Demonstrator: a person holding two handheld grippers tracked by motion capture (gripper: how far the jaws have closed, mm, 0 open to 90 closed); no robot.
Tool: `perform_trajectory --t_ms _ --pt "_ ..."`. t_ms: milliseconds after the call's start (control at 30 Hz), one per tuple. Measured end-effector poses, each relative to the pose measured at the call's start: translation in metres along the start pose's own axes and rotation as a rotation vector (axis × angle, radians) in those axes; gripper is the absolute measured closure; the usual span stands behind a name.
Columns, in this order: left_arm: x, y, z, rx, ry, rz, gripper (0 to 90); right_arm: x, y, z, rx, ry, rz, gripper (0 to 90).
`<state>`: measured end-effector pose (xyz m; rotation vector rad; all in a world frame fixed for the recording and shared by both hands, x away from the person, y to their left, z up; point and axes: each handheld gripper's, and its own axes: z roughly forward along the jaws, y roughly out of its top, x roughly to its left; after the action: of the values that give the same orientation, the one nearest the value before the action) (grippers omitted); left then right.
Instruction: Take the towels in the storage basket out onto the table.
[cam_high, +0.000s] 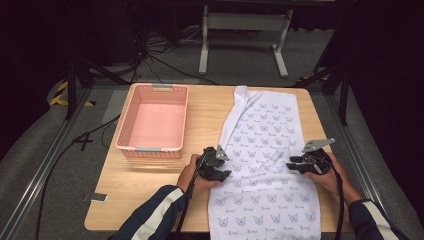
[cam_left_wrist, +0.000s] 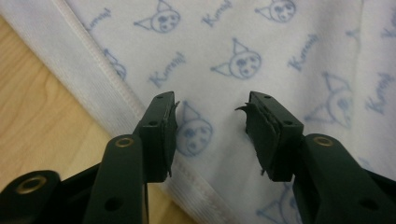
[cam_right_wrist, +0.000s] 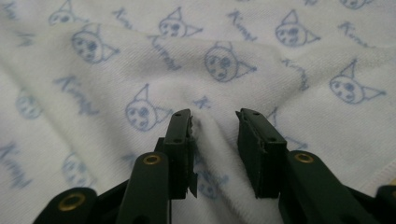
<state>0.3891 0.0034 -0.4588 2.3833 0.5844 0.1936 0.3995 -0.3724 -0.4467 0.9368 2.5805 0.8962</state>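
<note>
A white cloth (cam_high: 265, 165) printed with small blue cat faces lies stretched along the right half of the wooden table (cam_high: 150, 195), running from the far edge down past the near one, its upper end bunched and folded over on the left. The person leans in from the near side, both sleeves dark with pale stripes, a gripper in each hand. The left gripper (cam_high: 223, 170) sits at the cloth's left hem about halfway down its length, pointing in across the fabric. In the left gripper view its jaws stand apart over the cloth (cam_left_wrist: 261, 56), the stitched hem (cam_left_wrist: 93, 70) running diagonally just beside the left jaw with bare table (cam_left_wrist: 37, 116) beyond it; nothing is pinched between the pads. The right gripper (cam_high: 292, 166) hovers at the cloth's right side, level with the other, pointing inward toward it. In the right gripper view its jaws are also spread, a soft raised ridge of cloth (cam_right_wrist: 219, 140) lying in the gap between them; the pads do not appear to press on it. A pink plastic basket (cam_high: 131, 120) stands on the left part of the table, well apart from the cloth. Cables (cam_high: 165, 55) trail over the grey floor beyond the table.
</note>
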Motion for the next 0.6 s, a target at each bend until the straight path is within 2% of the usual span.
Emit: perform_trajectory --t_ms 33,100,133,200,233,300,333,367,433,500,533,600 --pt "-0.005 -0.003 -0.002 0.006 -0.011 0.009 54.3 0.007 -0.005 -0.004 0.002 0.008 -0.004 65.5" --pt "-0.018 -0.011 -0.013 0.046 -0.078 0.051 54.3 0.019 -0.014 -0.012 0.014 0.028 -0.012 65.2" --pt "-0.022 -0.014 -0.017 0.062 -0.105 0.051 54.6 0.027 -0.019 -0.018 0.028 0.05 -0.01 65.1" --pt "-0.03 -0.02 -0.023 0.07 -0.193 0.042 55.7 0.038 -0.027 -0.027 0.056 0.083 -0.017 65.1" --pt "-0.033 -0.022 -0.026 0.076 -0.207 0.05 55.8 0.044 -0.03 -0.032 0.075 0.1 -0.018 64.9" --pt "-0.034 -0.019 -0.03 0.056 -0.179 0.058 49.5 0.051 -0.036 -0.04 0.098 0.123 -0.031 60.0" --pt "-0.03 -0.014 -0.032 0.019 -0.164 0.044 45.8 0.052 -0.036 -0.042 0.099 0.12 -0.039 58.3" --pt "-0.026 -0.008 -0.032 -0.018 -0.146 0.023 42.4 0.051 -0.035 -0.046 0.082 0.09 -0.034 57.6" --pt "-0.015 0.008 -0.03 -0.064 -0.117 -0.007 35.5 0.038 -0.027 -0.05 0.028 0.046 0.001 56.8" --pt "-0.004 0.025 -0.024 -0.078 -0.077 -0.005 31.4 0.023 -0.017 -0.048 -0.003 -0.03 0.022 54.8" --pt "0.002 0.033 -0.02 -0.1 -0.053 -0.005 28.7 0.015 -0.012 -0.047 -0.015 -0.062 0.021 54.8" --pt "0.016 0.047 -0.01 -0.115 -0.048 -0.052 27.6 -0.003 -0.003 -0.041 -0.053 -0.107 0.036 55.1"
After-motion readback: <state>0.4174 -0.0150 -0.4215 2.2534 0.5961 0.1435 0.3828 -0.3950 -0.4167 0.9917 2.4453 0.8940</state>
